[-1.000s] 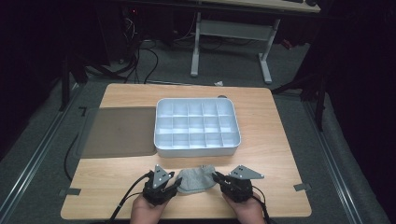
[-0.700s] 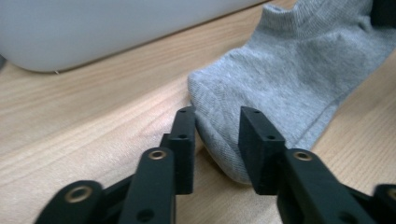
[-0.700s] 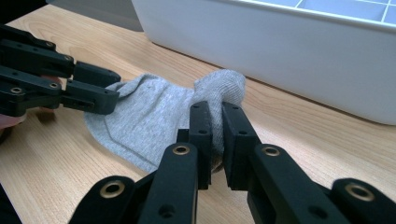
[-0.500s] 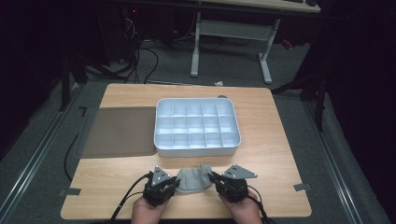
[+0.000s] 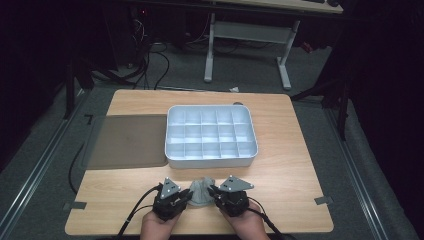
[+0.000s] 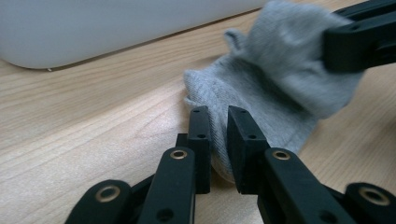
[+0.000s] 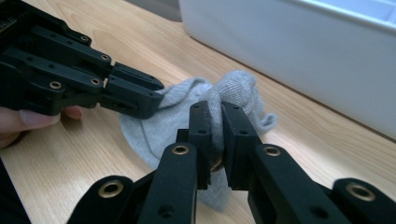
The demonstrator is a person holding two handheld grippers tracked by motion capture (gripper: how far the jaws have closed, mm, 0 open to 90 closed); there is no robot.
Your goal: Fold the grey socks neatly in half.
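Two grippers clamp your grey sock (image 5: pixel 201 191) at lower centre: left gripper (image 5: pixel 181 198) on its left edge, right gripper (image 5: pixel 216 194) opposite.

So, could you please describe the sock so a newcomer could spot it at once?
On the wooden table, find the white compartment tray. Just in front of it, near the table's edge, lies a small grey sock, bunched up, the only soft item there.

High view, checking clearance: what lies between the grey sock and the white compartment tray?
Bare wooden table separates the grey sock from the white compartment tray.
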